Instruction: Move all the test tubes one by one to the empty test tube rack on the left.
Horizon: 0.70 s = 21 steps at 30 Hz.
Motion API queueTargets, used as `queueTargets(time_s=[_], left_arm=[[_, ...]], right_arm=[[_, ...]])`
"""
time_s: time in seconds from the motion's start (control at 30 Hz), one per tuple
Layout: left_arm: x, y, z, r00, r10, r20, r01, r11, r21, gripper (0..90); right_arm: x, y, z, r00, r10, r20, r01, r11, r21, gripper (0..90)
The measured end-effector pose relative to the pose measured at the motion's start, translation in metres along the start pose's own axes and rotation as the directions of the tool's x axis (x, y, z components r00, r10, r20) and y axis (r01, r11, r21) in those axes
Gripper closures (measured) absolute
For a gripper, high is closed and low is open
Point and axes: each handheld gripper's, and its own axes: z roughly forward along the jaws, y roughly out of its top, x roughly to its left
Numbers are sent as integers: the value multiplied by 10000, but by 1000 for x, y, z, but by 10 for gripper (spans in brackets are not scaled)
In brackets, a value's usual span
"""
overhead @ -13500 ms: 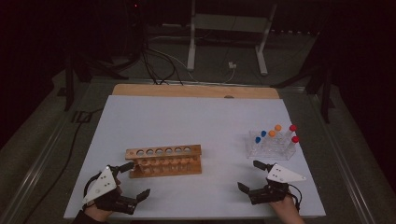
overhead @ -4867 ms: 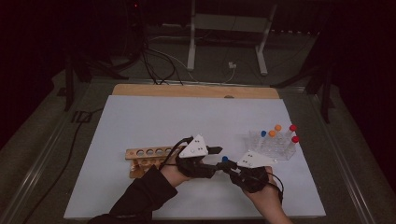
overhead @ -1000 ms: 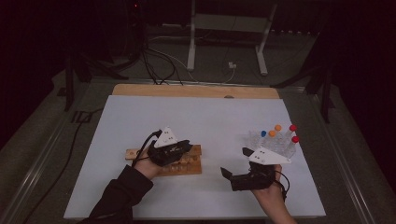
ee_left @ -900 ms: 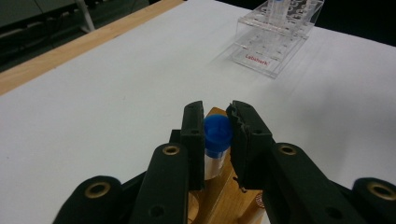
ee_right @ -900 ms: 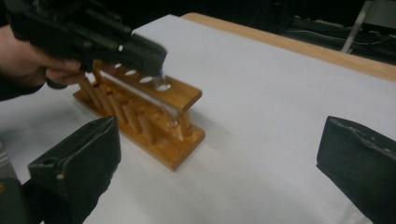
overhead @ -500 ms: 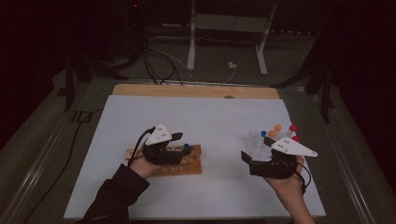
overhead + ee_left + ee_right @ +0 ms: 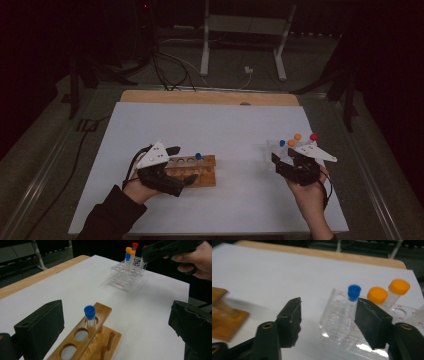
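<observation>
A wooden rack (image 7: pixel 202 175) (image 7: pixel 100 345) lies left of centre on the white sheet. One blue-capped tube (image 7: pixel 198 157) (image 7: pixel 89 315) stands in its end hole. My left gripper (image 7: pixel 182 164) (image 7: pixel 116 312) is open around that end; its jaws have just been opening and stand well clear of the tube. At the right, a clear rack (image 7: pixel 270 150) (image 7: pixel 337 322) holds a blue-capped tube (image 7: pixel 282 143) (image 7: pixel 353 296), orange-capped ones (image 7: pixel 377 295) and a red-capped one (image 7: pixel 313 136). My right gripper (image 7: pixel 286 159) (image 7: pixel 329 315) is open at that rack, jaws just closing, its blue tube close by one pad and untouched.
The white sheet (image 7: pixel 230 125) covers most of the table, with a wooden strip (image 7: pixel 210 97) at its far edge. Cables and a metal stand (image 7: pixel 240 45) lie on the dark floor behind. Open sheet separates the two racks.
The left gripper has let go of the blue-capped tube, now standing in the wooden rack, and drawn back leftward. The right gripper has moved right to the clear rack and its jaws have narrowed.
</observation>
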Motion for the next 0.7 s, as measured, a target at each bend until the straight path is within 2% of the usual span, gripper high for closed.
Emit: queueTargets(time_s=[0.37,0.5,0.7], left_arm=[[-5,-5,-8,9995,320,23,-320,9993,-197,10],[-5,-5,-10,9994,340,36,-339,9992,-225,10],[-5,-5,-10,9993,376,14,-376,9990,-222,10]], right_arm=[[-9,-1,33,9951,488,864,-571,9937,962,515],[-11,0,42,9918,520,1163,-661,9905,1206,547],[-15,1,51,9887,690,1328,-865,9876,1311,582]])
